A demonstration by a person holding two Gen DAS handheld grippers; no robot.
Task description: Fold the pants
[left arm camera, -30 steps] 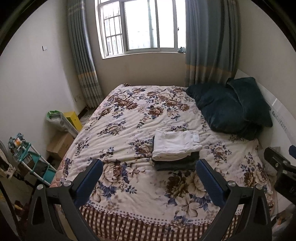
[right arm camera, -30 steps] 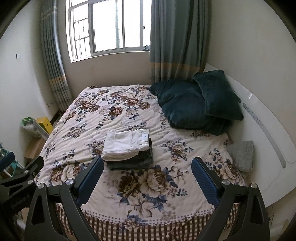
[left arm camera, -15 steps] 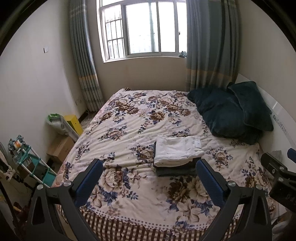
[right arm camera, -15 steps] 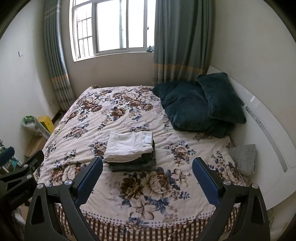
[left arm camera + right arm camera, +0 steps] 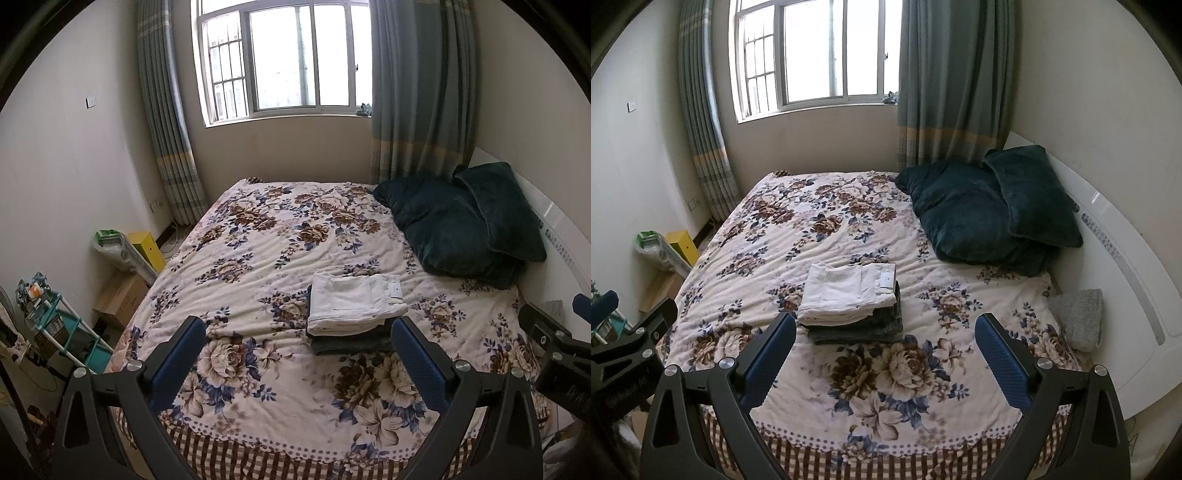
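On my left gripper (image 5: 297,354) I see black triangular frames with cut-outs, silver round screws at the joints, and blue textured pads (image 5: 177,363). My right gripper (image 5: 884,352) matches: black frames, silver screws, dimpled blue pads (image 5: 1003,363).

cream pants (image 5: 354,301) over dark grey ones (image 5: 351,341) — brown-and-blue floral bedspread (image 5: 280,236), teal pillows (image 5: 461,229), blue-padded tools

On my bed (image 5: 258,258) I count two folded pants (image 5: 354,306) stacked and two dark pillows (image 5: 454,229) beyond them.
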